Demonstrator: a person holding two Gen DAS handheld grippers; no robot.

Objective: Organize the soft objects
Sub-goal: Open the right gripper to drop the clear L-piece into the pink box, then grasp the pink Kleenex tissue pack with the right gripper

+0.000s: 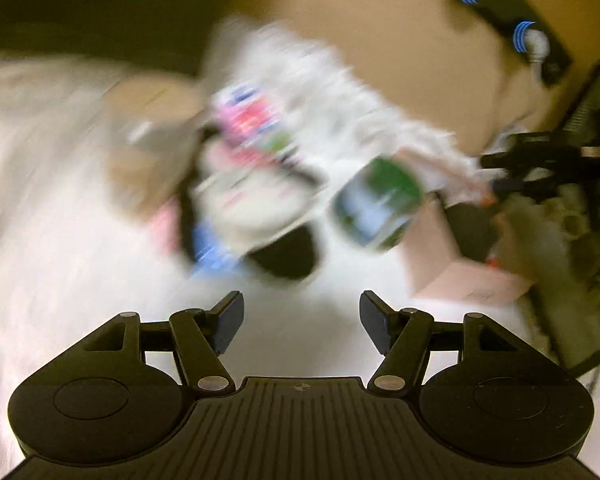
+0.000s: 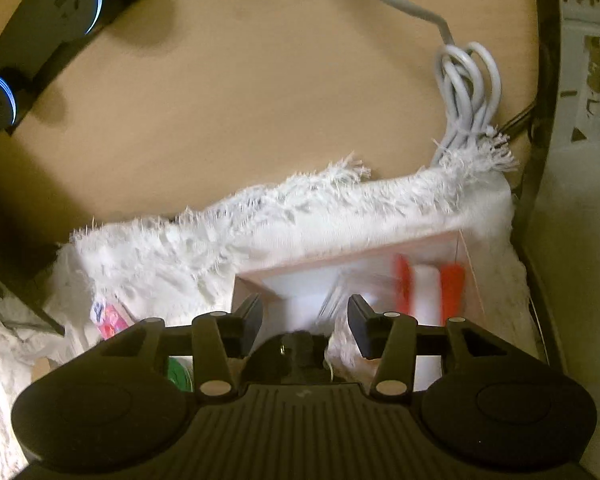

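In the left wrist view my left gripper is open and empty above a white cloth. Ahead of it lies a blurred heap of soft packets: a pink and white pack, a green and blue pack, a blue one and a fringed white towel. My right gripper shows at the right edge. In the right wrist view my right gripper is open over a pink box holding red and white items, next to the fringed white towel.
A tan wooden board stands behind. A black power strip with blue-ringed sockets runs across it, and a coiled grey cable hangs at the right. A black frame borders the right side. A pink box sits right of the heap.
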